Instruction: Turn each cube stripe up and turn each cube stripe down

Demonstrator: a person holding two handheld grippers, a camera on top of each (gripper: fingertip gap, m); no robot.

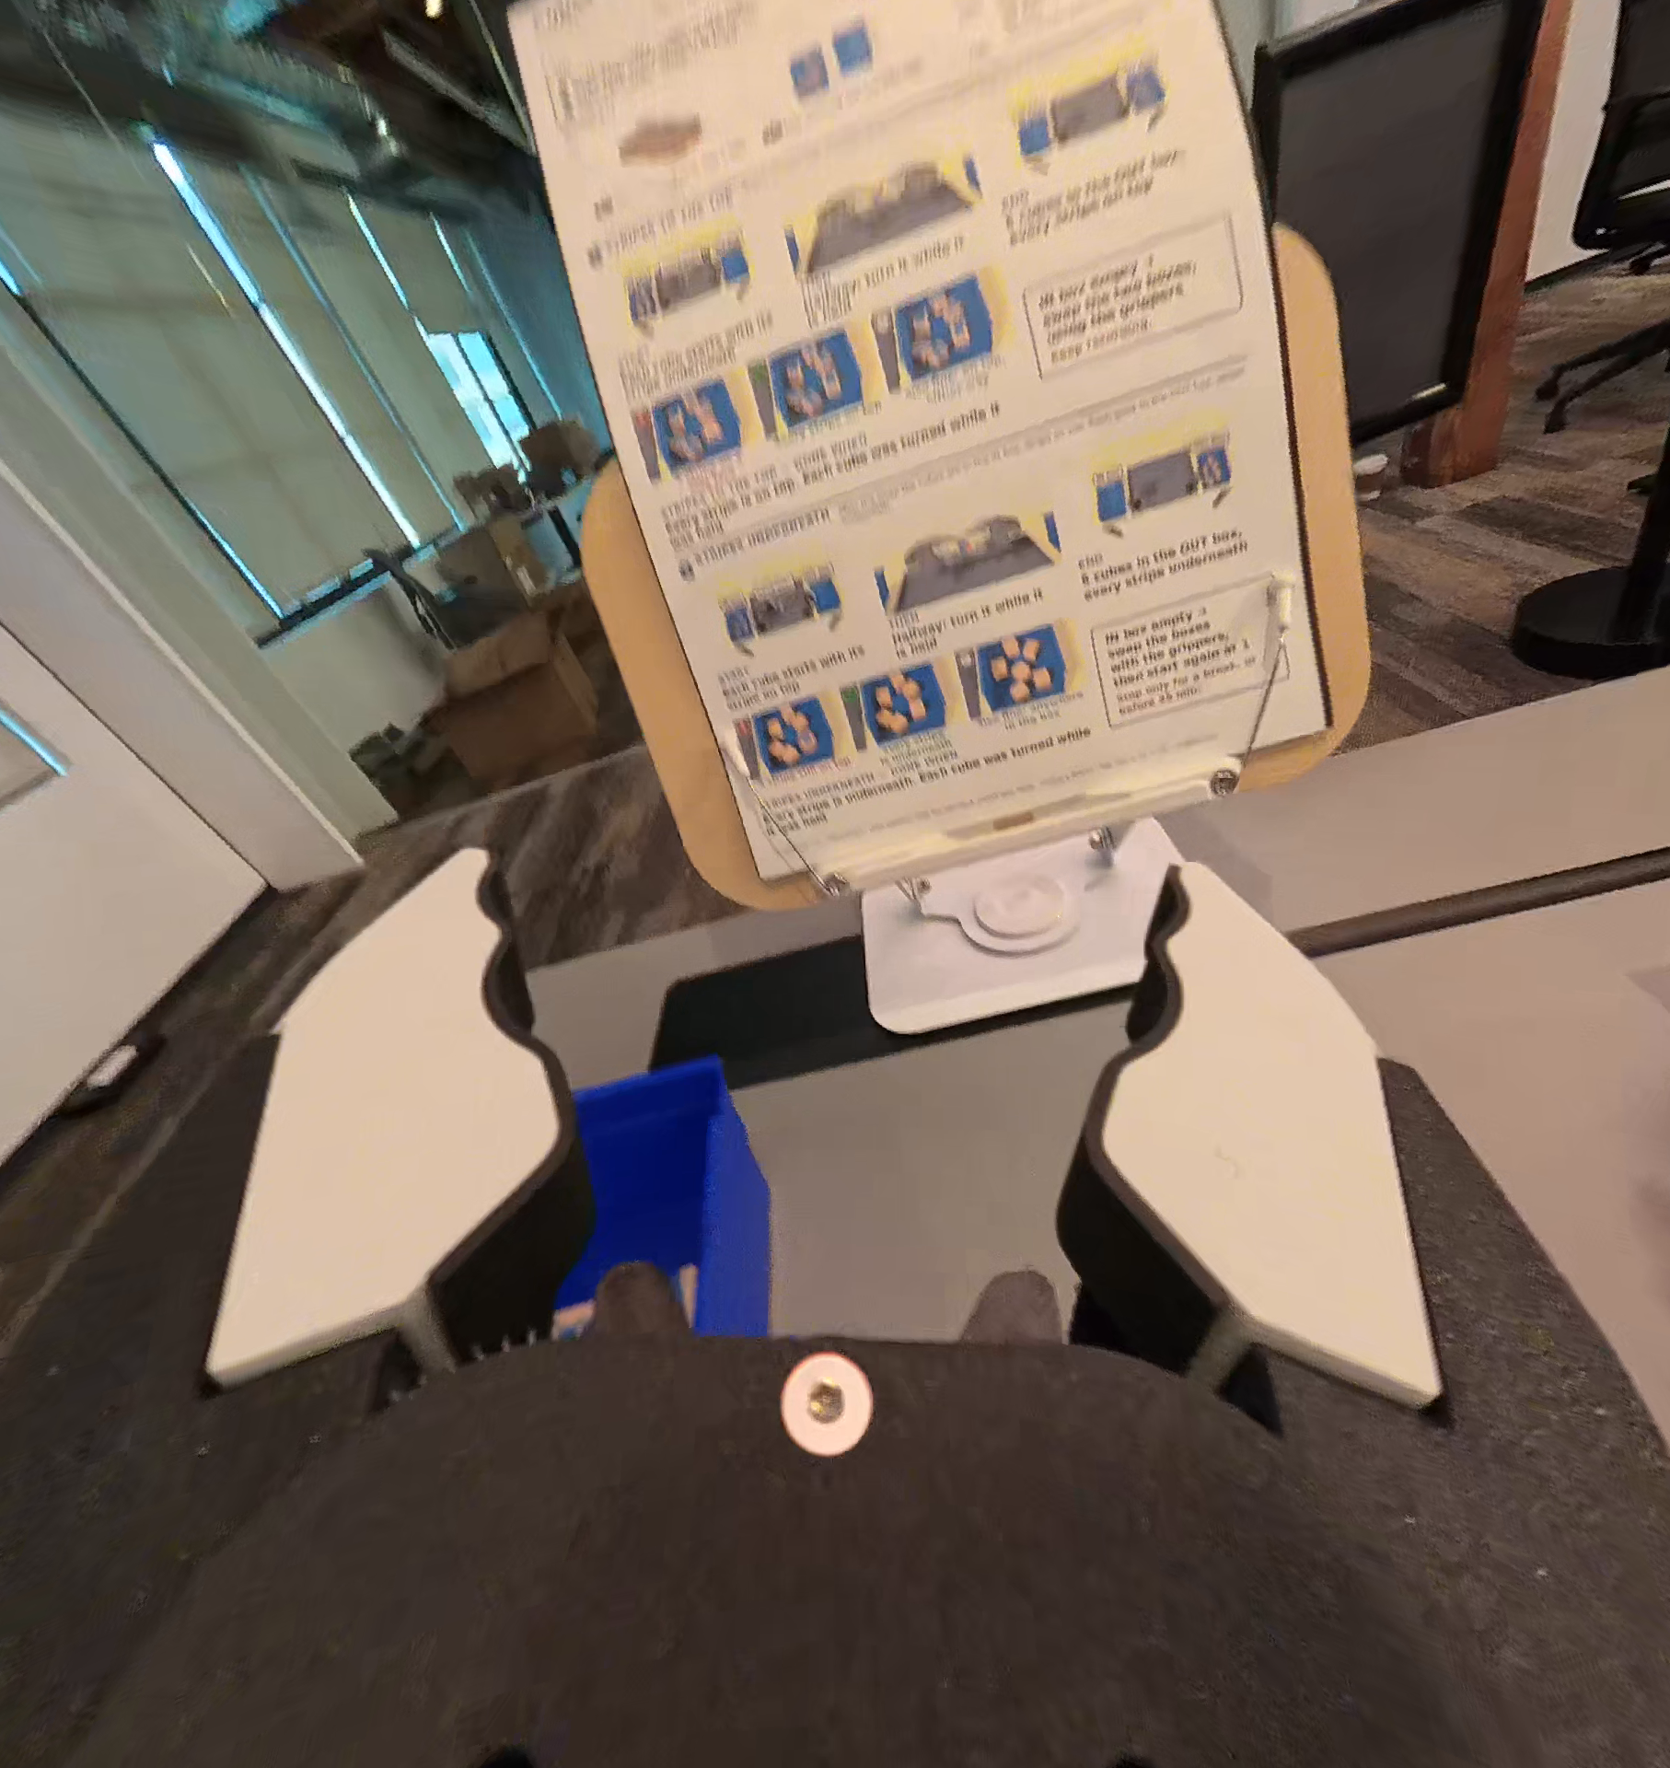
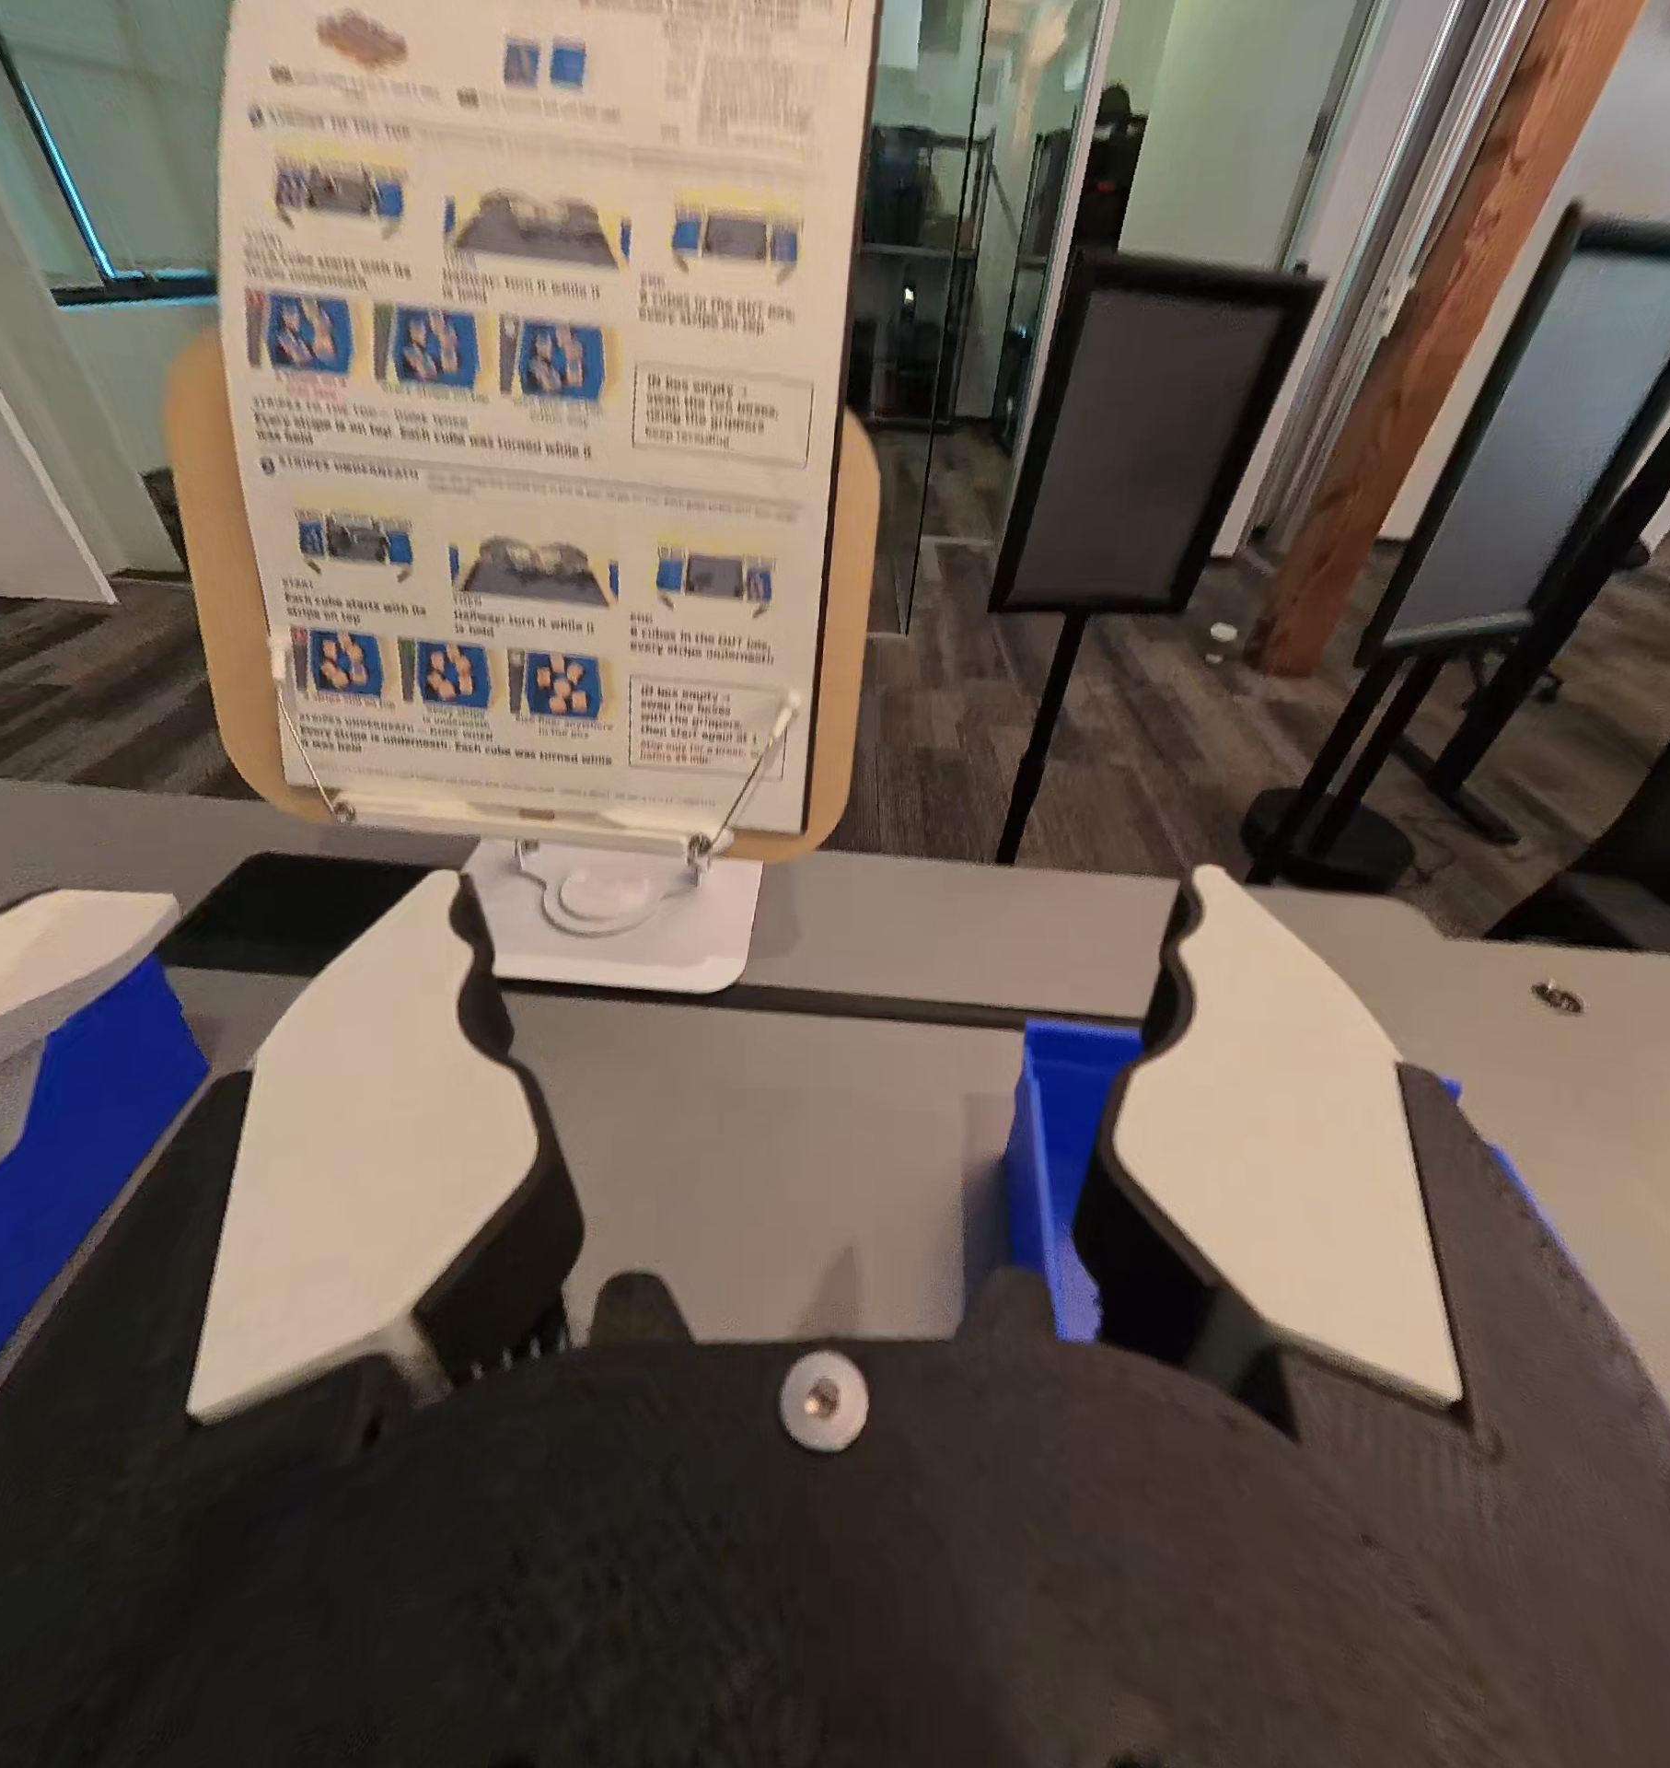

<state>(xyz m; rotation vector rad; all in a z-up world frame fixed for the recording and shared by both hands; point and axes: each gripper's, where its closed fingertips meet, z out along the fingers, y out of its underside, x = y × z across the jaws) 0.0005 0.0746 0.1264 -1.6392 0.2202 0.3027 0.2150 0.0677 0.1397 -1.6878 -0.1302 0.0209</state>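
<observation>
Left wrist view: no cube is clearly visible; a blue box (image 1: 678, 1186) sits near the left gripper (image 1: 826, 966), fingers released and empty. Right gripper (image 2: 822, 966) likewise spread, another blue box (image 2: 1065, 1148) by its right finger, instruction sheet (image 2: 535, 411) far across the worktop (image 2: 774, 1148).

Blue bins (image 1: 707, 1177) (image 2: 1051, 1148), a grey table (image 2: 955, 909), white-and-black fingers (image 1: 401, 1100), a tan board (image 2: 200, 536).

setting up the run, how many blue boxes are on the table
2. One blue box sits by the left gripper, at the mat's left edge; the other blue box by the right gripper, at the mat's right edge. The grippers hide part of each.
</observation>
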